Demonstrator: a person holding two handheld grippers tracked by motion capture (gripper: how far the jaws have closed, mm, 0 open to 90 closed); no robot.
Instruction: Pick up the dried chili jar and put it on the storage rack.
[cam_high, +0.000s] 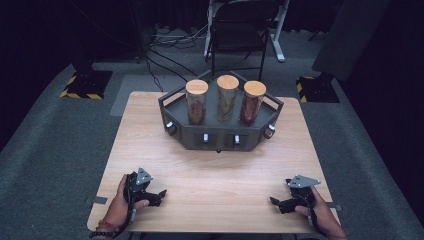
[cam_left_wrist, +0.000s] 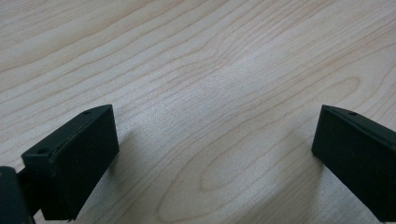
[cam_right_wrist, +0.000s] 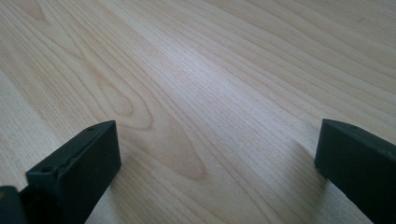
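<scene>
Pale wood grain runs across the table (cam_high: 210, 170), which stands on grey carpet in a dark room. At its near left corner the left gripper (cam_high: 159, 195) rests with jaws spread wide, nothing between them; at the near right, well apart, the right gripper (cam_high: 276, 203) rests likewise wide and empty. Far off at centre, a dark tray (cam_high: 220, 134) bears three cork-lidded jars (cam_high: 227, 97).

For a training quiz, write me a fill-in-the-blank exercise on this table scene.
1. The dark tray holds ___ jars with wooden lids.
2. Both the left claw and the right claw have their jaws ___.
3. Each claw is held by a hand near the ___ edge of the wooden table.
4. Behind the table stands a folding ___.

Missing words: three; open; near; chair
</scene>
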